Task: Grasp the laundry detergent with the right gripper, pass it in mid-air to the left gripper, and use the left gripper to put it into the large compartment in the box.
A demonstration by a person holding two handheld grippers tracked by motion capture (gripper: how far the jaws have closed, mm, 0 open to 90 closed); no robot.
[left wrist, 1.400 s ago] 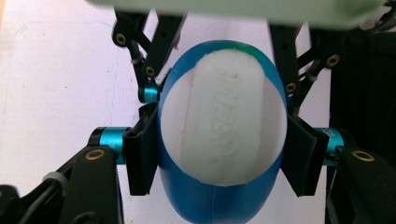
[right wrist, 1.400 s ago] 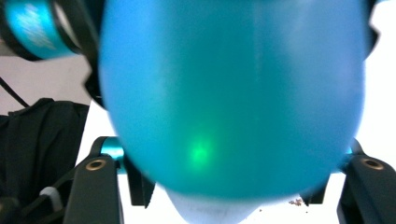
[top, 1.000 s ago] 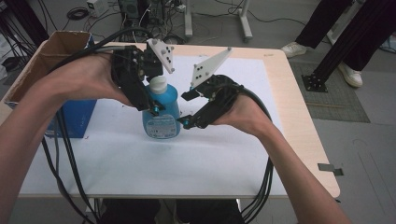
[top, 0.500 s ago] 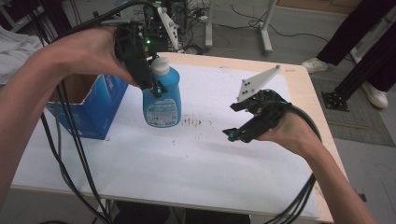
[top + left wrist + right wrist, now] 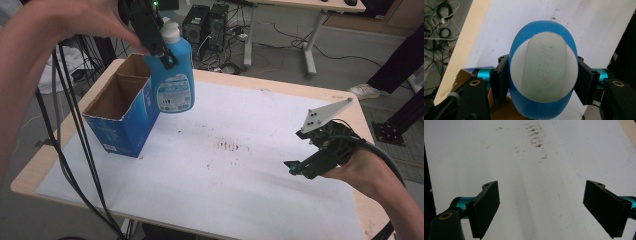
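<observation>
The left gripper (image 5: 162, 55) is clamping the blue bottle (image 5: 174, 75) just under its white cap (image 5: 170, 32), its two black jaws pressing on either side of the neck. In the left gripper view the jaws are squeezing the bottle's (image 5: 541, 65) shoulders from both sides, with the oval white cap (image 5: 544, 67) facing the camera. The bottle is hanging upright in the air, clear of the table, just beside the open top of the blue cardboard box (image 5: 122, 112) and partly over the box's near right corner. The box is standing on the white sheet (image 5: 240, 180) that is covering the wooden table (image 5: 350, 100), close to its left edge.

The right gripper (image 5: 300, 167) is hovering low over the sheet at the right side of the table, well apart from the bottle. Its jaws are standing wide apart and gripping nothing; in the right gripper view, the bare white sheet (image 5: 541, 182) with a patch of brown smudges (image 5: 536, 136) is lying between them.
</observation>
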